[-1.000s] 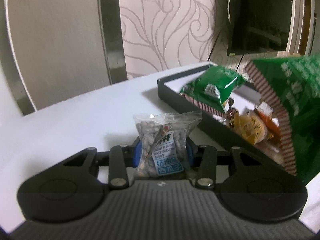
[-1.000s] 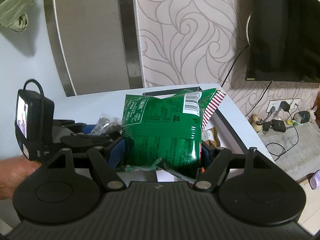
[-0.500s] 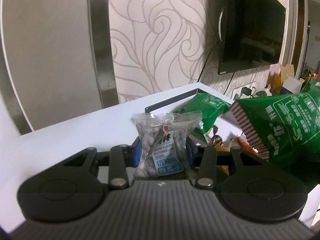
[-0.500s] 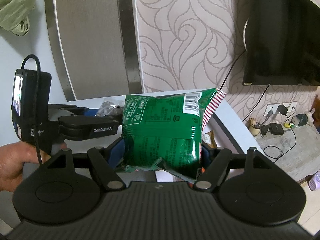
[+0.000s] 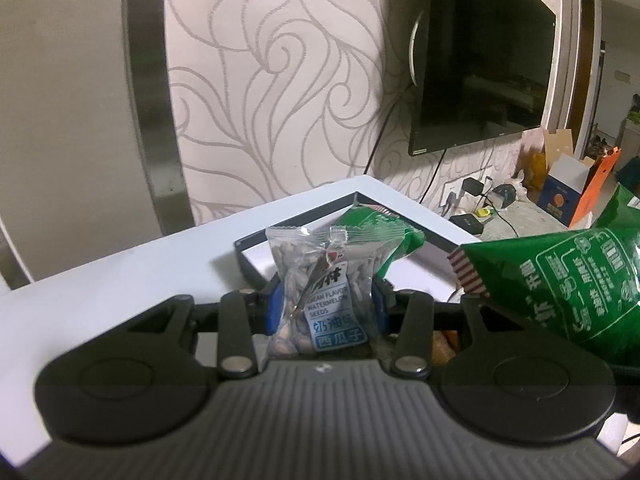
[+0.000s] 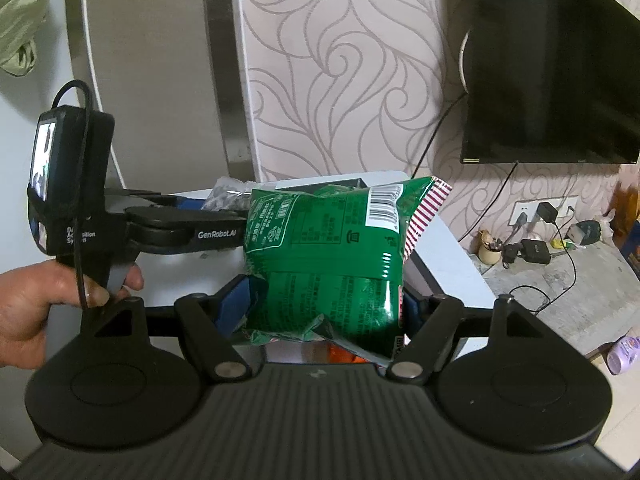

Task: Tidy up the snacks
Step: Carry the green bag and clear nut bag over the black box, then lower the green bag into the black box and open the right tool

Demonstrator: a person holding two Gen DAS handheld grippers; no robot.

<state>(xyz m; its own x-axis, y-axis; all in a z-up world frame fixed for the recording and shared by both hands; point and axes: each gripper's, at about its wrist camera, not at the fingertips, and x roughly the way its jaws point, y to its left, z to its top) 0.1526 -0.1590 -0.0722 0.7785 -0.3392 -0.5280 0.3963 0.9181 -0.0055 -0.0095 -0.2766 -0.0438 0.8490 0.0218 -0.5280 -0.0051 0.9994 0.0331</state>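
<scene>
Seed packet (image 5: pixel 320 292) was clear glossy plastic film w/ printed paper-look label, crinkled. Green snack bag (image 6: pixel 324 256) was shiny foil-like plastic, wrinkled, bright glare spots on its face. Both grippers, left gripper (image 5: pixel 324 300) & right gripper (image 6: pixel 324 300), were matt black plastic w/ ribbed top, blue pads looked rubbery, small bare metal pins at pivots. Table (image 5: pixel 120 280) was smooth white, slight sheen. Tray (image 5: pixel 436 240) rim matt black. Wallpaper (image 5: pixel 280 100) matt, raised swirl texture. TV (image 5: pixel 480 60) screen glossy black. Far-left pillar trim (image 5: pixel 148 92) brushed metal.
</scene>
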